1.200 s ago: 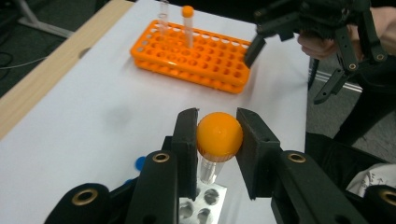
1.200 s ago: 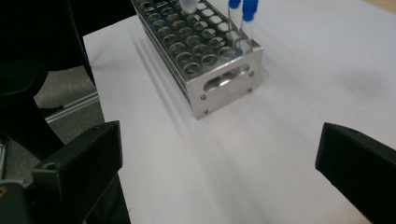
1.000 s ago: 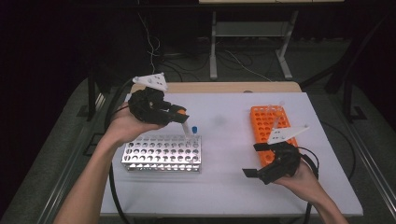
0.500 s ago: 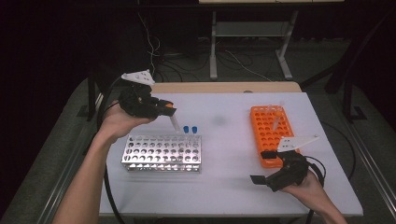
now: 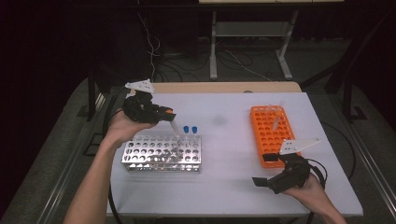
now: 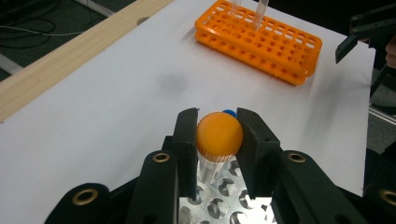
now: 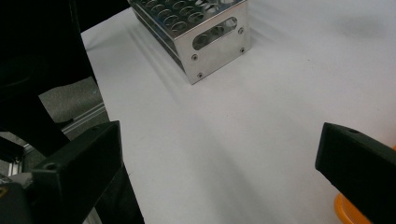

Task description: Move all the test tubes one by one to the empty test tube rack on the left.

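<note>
My left gripper [image 5: 168, 113] is shut on a clear tube with an orange cap [image 6: 219, 135]. The tube [image 5: 174, 127] slants down to the far right rows of the metal rack [image 5: 161, 153], and its lower end is hidden among the holes [image 6: 219, 198]. Two blue-capped tubes [image 5: 189, 129] stand in the rack just right of it. The orange rack [image 5: 272, 133] at the right holds two clear tubes [image 6: 259, 11] at its far end. My right gripper [image 5: 263, 170] hovers near the table's front, off the orange rack's near end, open with nothing between its jaws [image 7: 219, 172].
The white table top [image 5: 229, 116] has a wooden strip [image 5: 224, 87] along its far edge. The metal rack's end plate [image 7: 215, 39] lies ahead of the right gripper. Cables and a stand's legs [image 5: 212, 56] are on the floor beyond.
The left gripper drew back to the left and brought the orange-capped tube down to the metal rack. The right gripper pulled back from the orange rack toward the table's front edge.
</note>
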`<state>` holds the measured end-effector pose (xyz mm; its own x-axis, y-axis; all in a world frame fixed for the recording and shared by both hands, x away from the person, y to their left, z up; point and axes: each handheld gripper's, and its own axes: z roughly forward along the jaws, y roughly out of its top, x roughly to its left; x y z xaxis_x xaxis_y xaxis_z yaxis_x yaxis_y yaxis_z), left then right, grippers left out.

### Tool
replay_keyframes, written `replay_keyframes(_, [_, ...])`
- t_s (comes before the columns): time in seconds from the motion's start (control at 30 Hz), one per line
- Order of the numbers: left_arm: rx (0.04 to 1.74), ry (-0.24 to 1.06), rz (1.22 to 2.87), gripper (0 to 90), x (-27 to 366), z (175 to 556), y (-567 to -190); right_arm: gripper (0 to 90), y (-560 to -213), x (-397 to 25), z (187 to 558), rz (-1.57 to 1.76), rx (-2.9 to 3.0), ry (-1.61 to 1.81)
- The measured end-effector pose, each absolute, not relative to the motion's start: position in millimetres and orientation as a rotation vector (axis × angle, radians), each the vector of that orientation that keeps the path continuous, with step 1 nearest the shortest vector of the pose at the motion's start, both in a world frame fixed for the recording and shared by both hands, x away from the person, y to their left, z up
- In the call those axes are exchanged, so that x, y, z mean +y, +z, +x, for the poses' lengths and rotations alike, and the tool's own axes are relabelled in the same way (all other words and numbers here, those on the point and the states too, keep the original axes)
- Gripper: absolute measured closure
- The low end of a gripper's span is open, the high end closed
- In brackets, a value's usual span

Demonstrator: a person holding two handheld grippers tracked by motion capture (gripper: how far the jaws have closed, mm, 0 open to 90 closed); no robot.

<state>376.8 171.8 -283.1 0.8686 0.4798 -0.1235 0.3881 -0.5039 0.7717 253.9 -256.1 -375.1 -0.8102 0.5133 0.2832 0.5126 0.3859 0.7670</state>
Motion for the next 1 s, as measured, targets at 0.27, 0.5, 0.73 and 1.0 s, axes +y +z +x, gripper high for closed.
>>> replay_keyframes(0.27, [0.628,0.119,2.156,69.3,167,382,-298,0.3,-376,-256,253,0.957,2.616,1.441])
replay_keyframes(0.5, [0.629,0.107,2.171,69.3,165,385,-308,0.3,-377,-256,254,0.958,2.616,1.444])
replay_keyframes(0.73, [0.613,0.098,2.199,69.3,161,386,-315,0.3,-377,-256,254,0.957,2.619,1.444])
replay_keyframes(1.0, [0.587,0.083,2.241,69.2,154,387,-322,0.3,-377,-256,254,0.954,2.622,1.445])
